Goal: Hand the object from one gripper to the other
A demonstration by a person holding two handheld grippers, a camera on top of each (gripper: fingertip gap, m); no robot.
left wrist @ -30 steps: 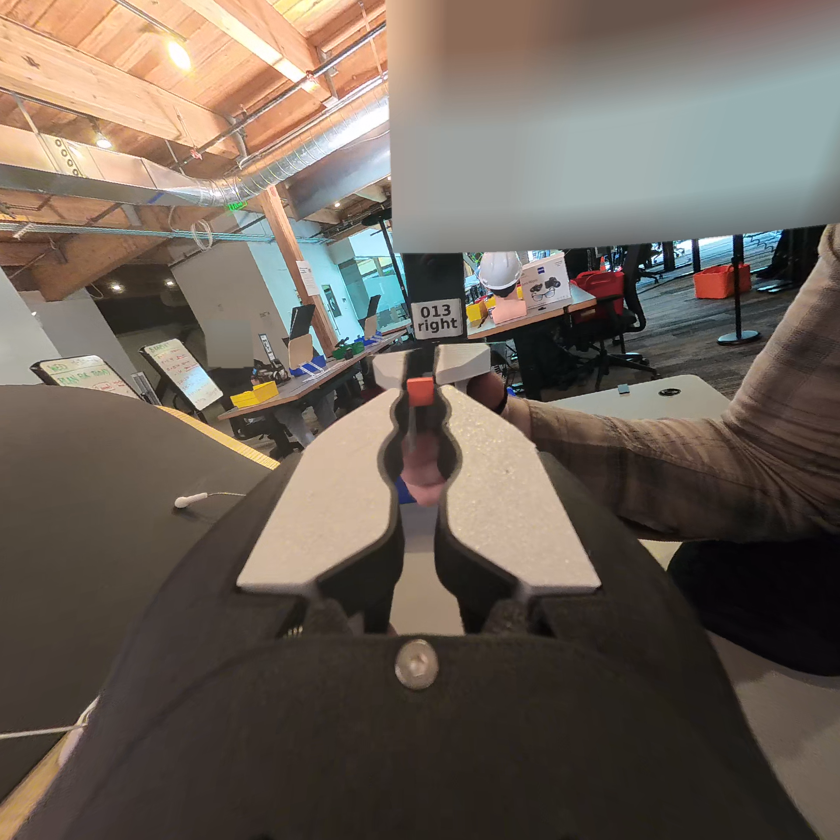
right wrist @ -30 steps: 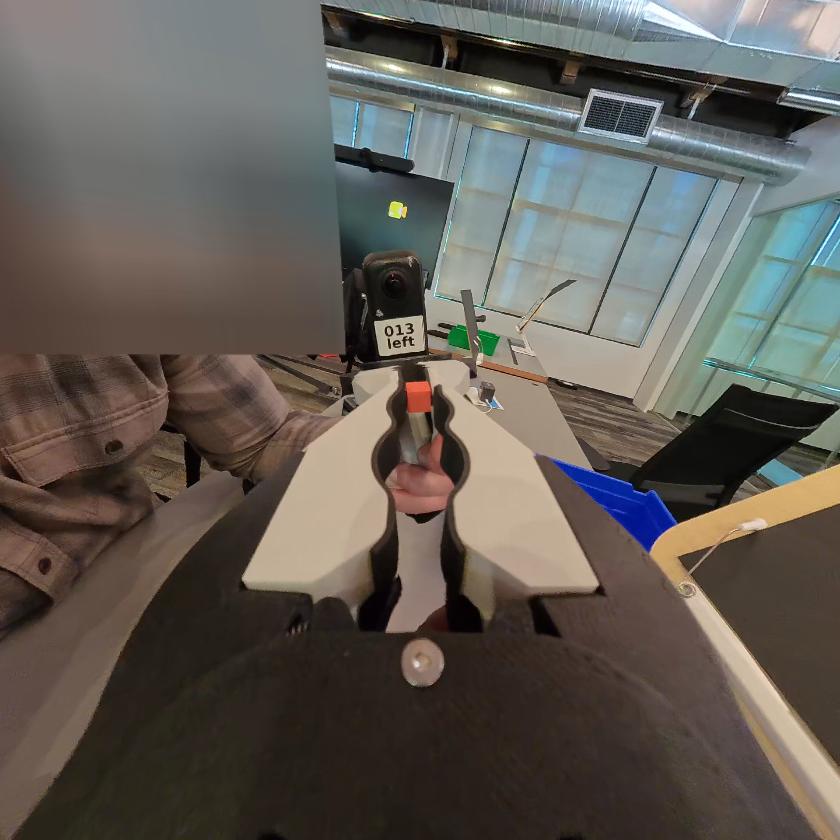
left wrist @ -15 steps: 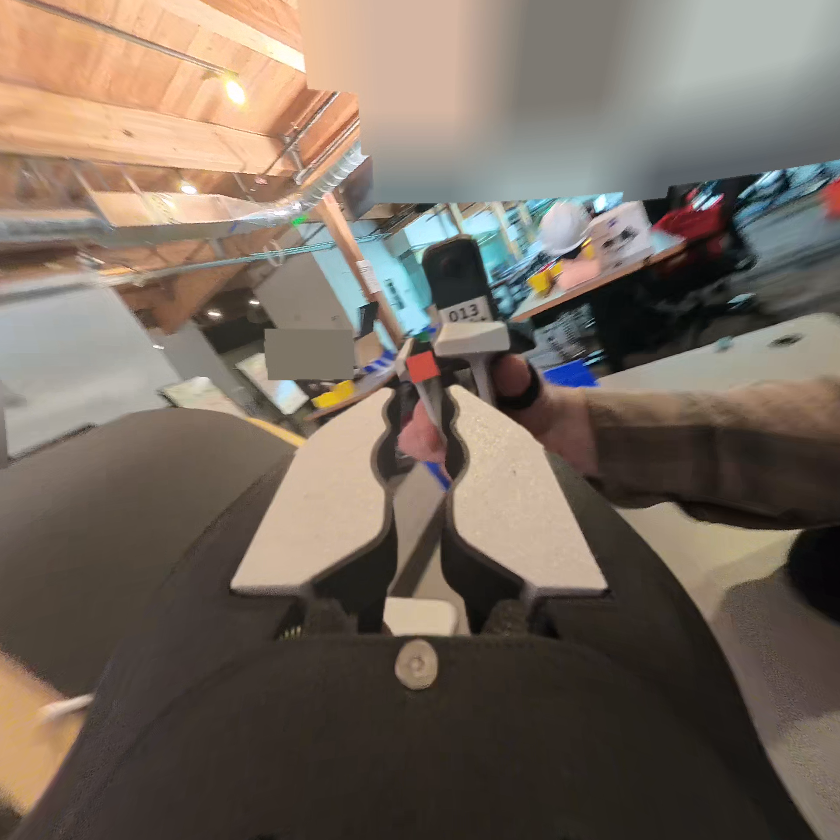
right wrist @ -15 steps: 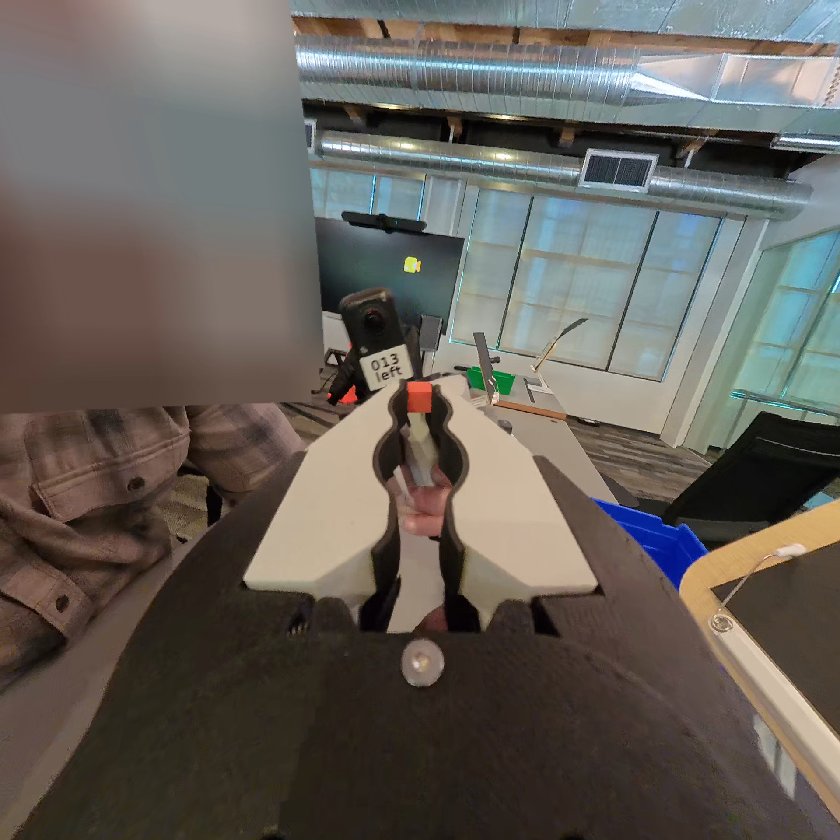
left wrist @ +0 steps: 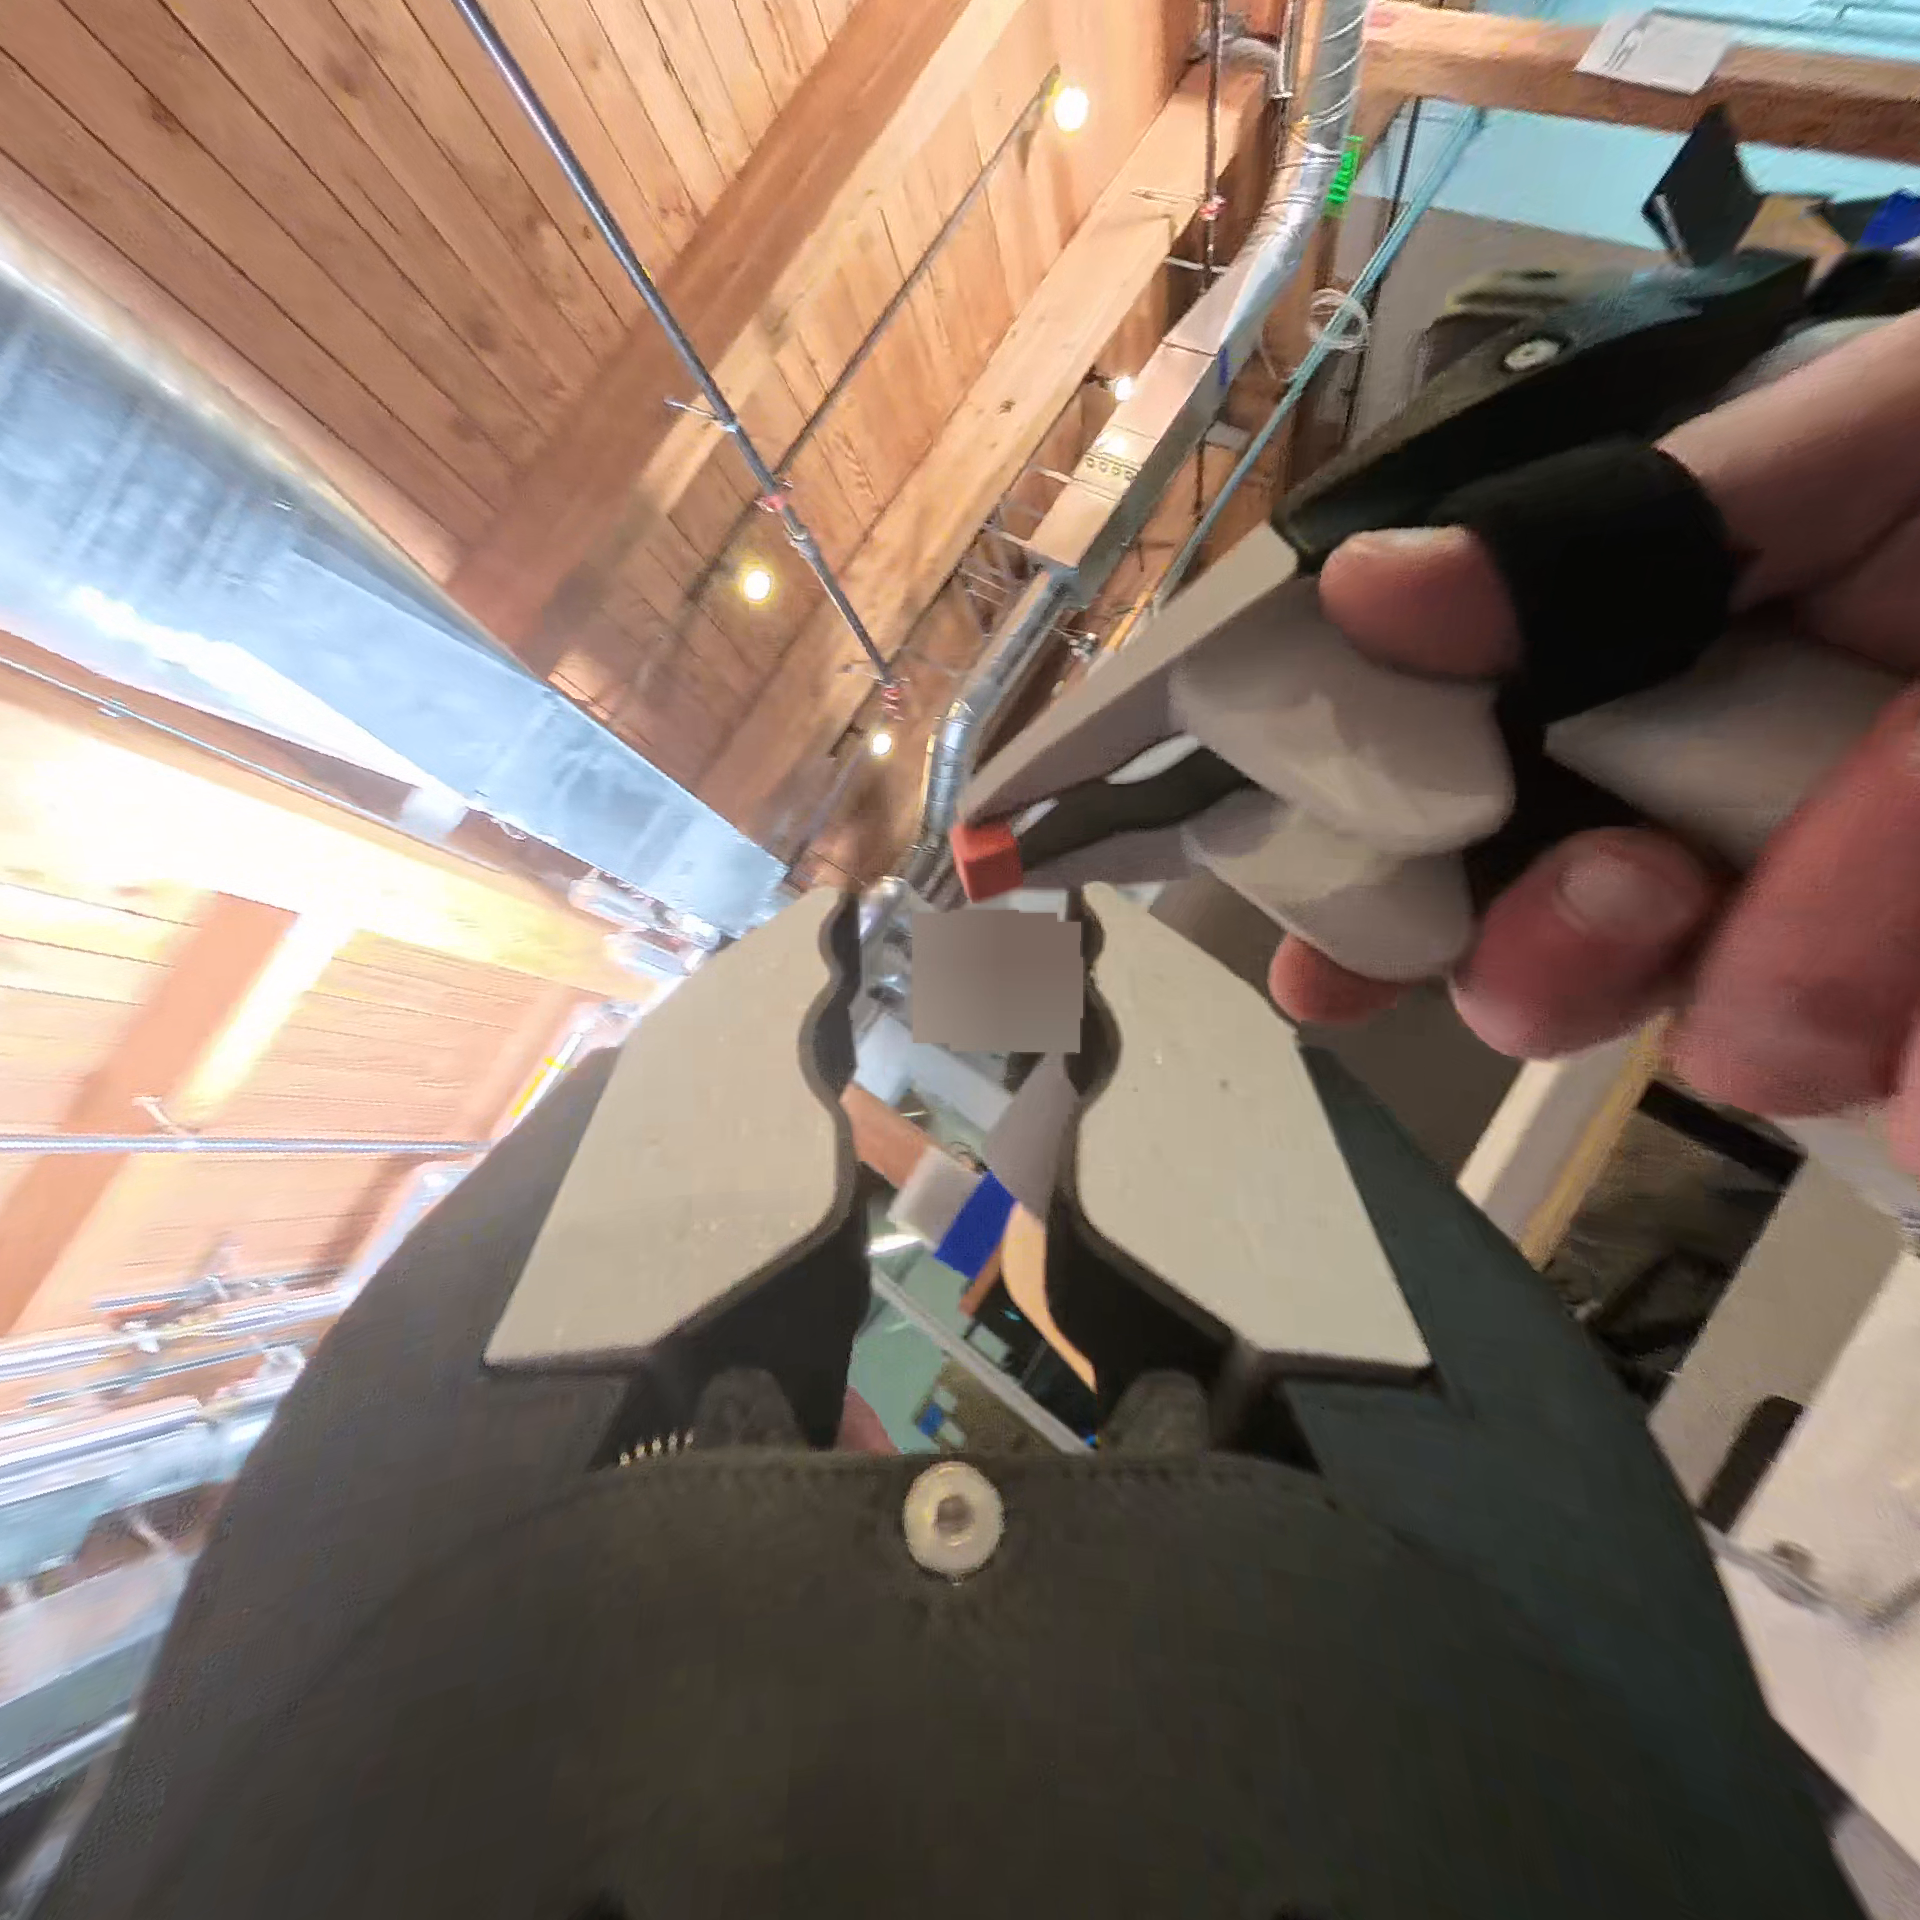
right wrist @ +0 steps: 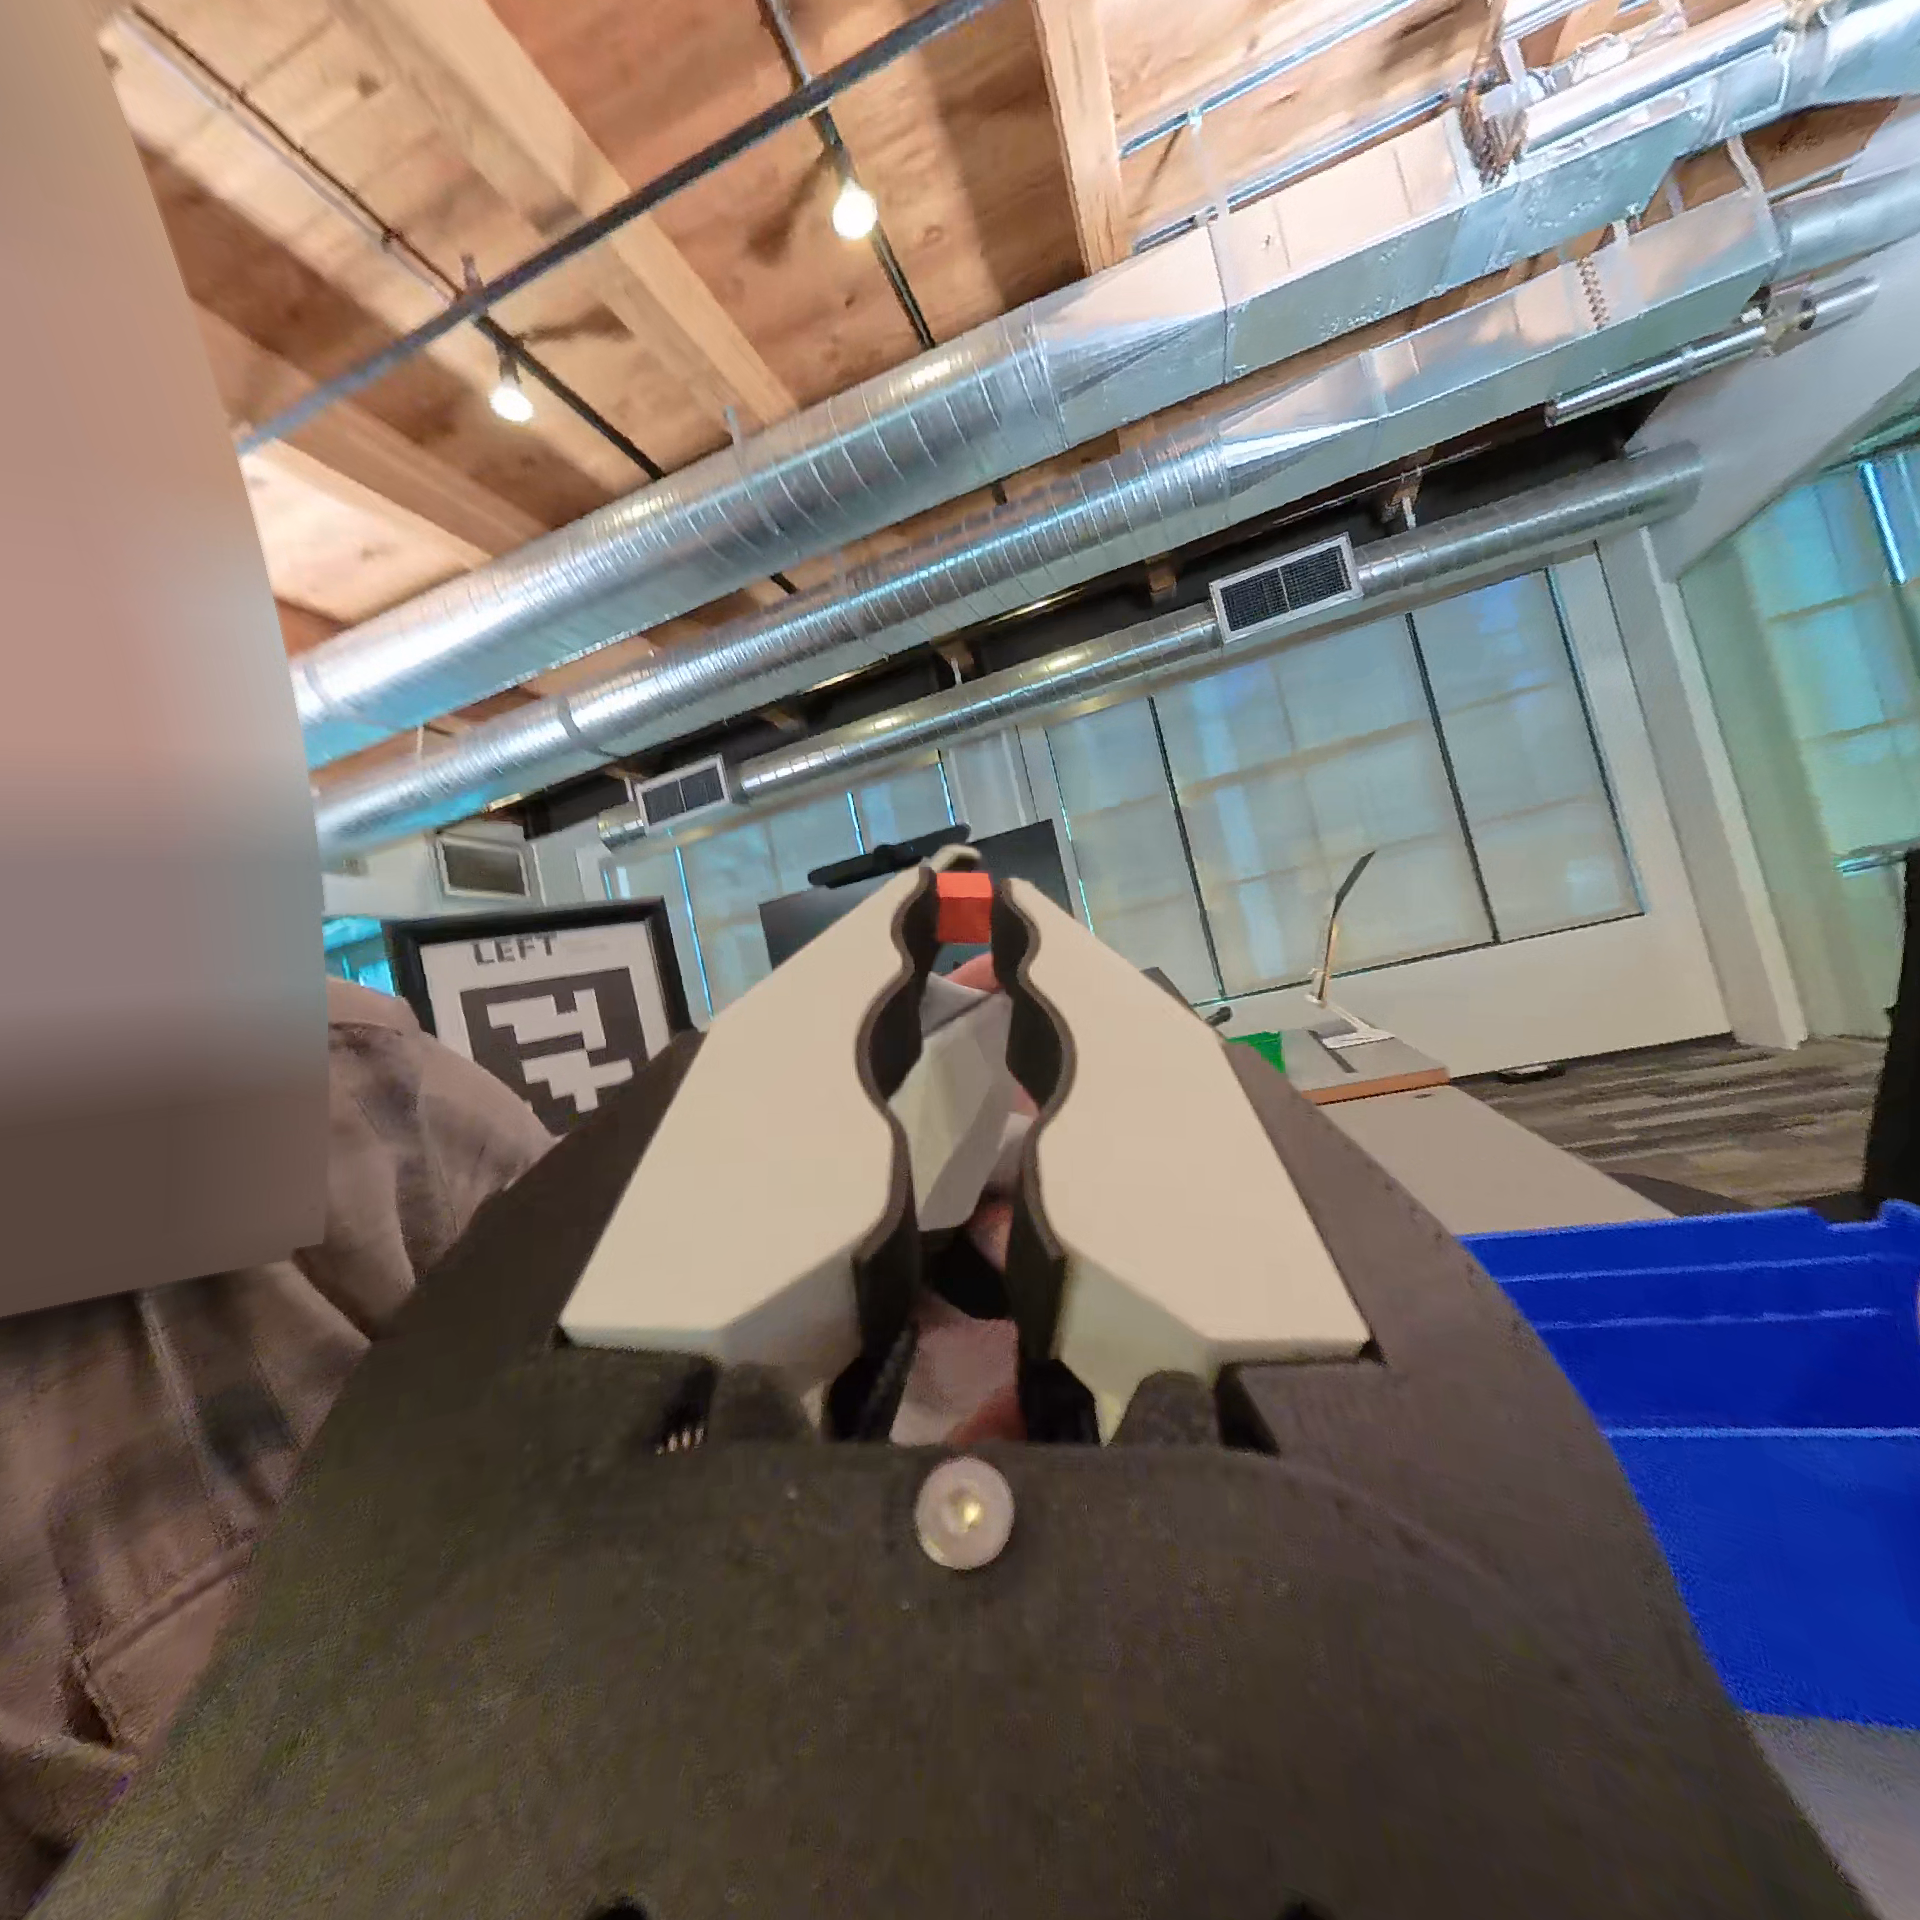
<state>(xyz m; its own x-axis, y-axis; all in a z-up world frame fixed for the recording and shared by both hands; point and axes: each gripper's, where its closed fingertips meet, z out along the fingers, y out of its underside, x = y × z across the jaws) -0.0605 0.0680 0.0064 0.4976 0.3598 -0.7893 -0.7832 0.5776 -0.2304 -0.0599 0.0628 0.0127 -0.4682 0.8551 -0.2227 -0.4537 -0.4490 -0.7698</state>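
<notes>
Jaws of the right gripper (right wrist: 961, 914) are pinched together on a small red block (right wrist: 960, 920), which sits clamped at the very tips, well up off any counter. Seen from the left wrist view, that same right gripper (left wrist: 1003, 847) comes in from the upper right, held in a person's hand (left wrist: 1621, 790) with a black strap around one finger, and the red block (left wrist: 987, 860) shows at its point. The left gripper (left wrist: 961, 961) has its jaws parted, a clear gap between the two pale fingers (left wrist: 707, 1132), and nothing is held in them; the block sits just above and beyond their tips, apart from them. A blurred patch covers part of the gap. Both cameras tilt upward toward a timber ceiling (right wrist: 644, 208) with silver ducts (right wrist: 935, 447) running below it. A blue bin (right wrist: 1704, 1475) lies low at the right of the right wrist view, and a sleeve in muted plaid (right wrist: 135, 1455) fills its lower left. A black-and-white marker board (right wrist: 556, 1023) stands behind the left finger.
</notes>
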